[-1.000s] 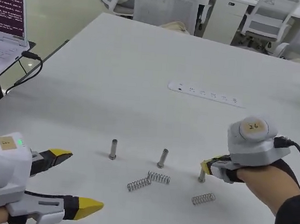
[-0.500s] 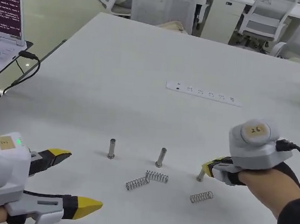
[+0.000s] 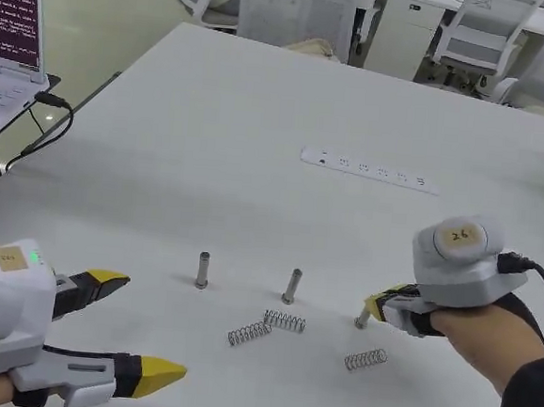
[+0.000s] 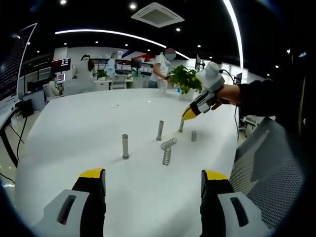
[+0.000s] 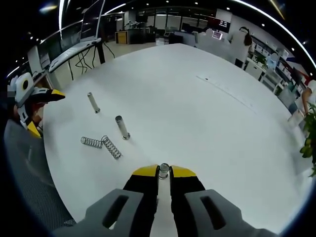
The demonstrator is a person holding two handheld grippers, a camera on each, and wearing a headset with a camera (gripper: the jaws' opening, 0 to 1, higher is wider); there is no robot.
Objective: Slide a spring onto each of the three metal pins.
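The right gripper (image 3: 377, 304) is clenched on the right-hand pin (image 3: 364, 317), its yellow tips pinching it near the top (its own view looks down on the pin's round end between the closed jaws). No pin carries a spring yet.

The nearest spring (image 3: 365, 359) lies flat on the tabletop (image 3: 256, 165) at about 6 o'clock from that pin, near it but not touching, with its long axis running roughly 8 to 2 o'clock. The pin stands close to upright, so the spring's axis would have to be tipped up to line up with it.

The left gripper (image 3: 135, 325) is released, jaws wide, down at 8 o'clock in the head view and well apart from everything. It is the free one, but the farther. The two other springs (image 3: 267, 327) lie between the grippers, at 6 o'clock from the middle pin (image 3: 290, 286).
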